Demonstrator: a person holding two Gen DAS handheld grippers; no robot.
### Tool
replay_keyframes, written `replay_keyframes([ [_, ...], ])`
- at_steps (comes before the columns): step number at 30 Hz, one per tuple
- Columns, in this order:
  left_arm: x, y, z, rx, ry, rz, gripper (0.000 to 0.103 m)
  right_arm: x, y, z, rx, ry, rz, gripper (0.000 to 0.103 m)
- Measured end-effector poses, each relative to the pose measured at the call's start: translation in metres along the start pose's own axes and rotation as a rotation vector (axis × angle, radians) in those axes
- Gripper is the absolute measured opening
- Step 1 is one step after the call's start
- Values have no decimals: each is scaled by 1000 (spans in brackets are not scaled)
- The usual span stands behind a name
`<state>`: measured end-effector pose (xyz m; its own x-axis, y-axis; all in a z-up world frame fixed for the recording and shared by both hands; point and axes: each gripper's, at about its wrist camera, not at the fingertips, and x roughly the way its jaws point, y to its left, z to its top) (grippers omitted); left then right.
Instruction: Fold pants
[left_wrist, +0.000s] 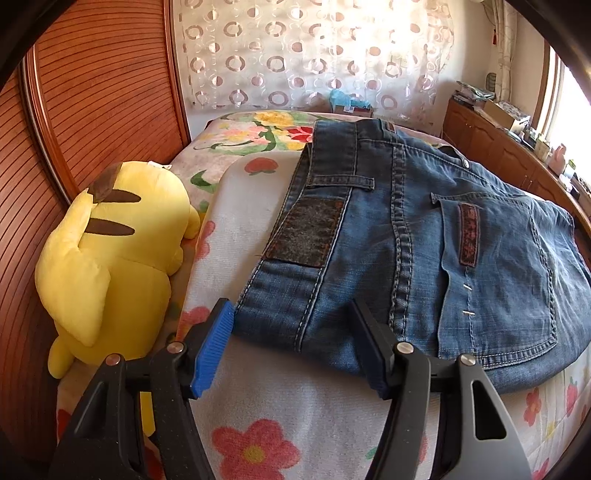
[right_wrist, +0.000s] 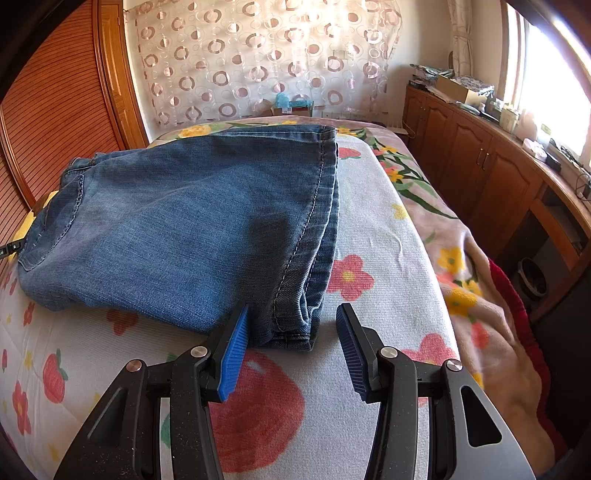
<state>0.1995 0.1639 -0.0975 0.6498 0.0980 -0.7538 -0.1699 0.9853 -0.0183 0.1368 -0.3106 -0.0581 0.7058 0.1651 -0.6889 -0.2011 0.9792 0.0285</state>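
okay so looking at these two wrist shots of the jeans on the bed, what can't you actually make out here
- Jeans: left wrist view, the leg end runs off the right edge.
- Jeans: right wrist view, layer count at the hems is unclear; the top layer covers them.
- Yellow plush toy: left wrist view, face turned away.
- Clutter on the cabinet: right wrist view, too small and washed out by window glare.

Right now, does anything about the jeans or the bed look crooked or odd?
Mostly tidy. The folded jeans lie flat on the blanket, but the layered hems are slightly staggered rather than flush. Both the left gripper and right gripper are open, holding nothing.
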Motion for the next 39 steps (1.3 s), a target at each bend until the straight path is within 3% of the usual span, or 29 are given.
replay_keyframes([
  [2,-1,-1,0,6,-5,-24,41,0,0,0,0,0,0,49],
  [4,-3,-6,0,18,2,-37,30,0,-1,0,1,0,8,46],
  [8,-6,-18,1,59,-3,-8,21,0,-1,1,-7,-1,39,31],
  [10,-11,-18,3,63,-14,-9,19,0,-1,5,-3,7,57,17],
  [13,-22,-16,7,59,-38,-19,19,-7,-2,11,-18,-16,70,7],
  [18,-57,-18,14,55,-141,-38,17,-32,-8,24,-30,-106,70,7],
  [26,-104,-22,19,67,-234,-71,16,-45,-13,23,-42,-145,49,6],
  [30,-123,-11,5,47,-262,-90,15,-67,-16,13,-48,-192,50,6],
  [39,-164,-5,-47,46,-264,-137,15,-112,-22,-38,-63,-206,78,6],
])
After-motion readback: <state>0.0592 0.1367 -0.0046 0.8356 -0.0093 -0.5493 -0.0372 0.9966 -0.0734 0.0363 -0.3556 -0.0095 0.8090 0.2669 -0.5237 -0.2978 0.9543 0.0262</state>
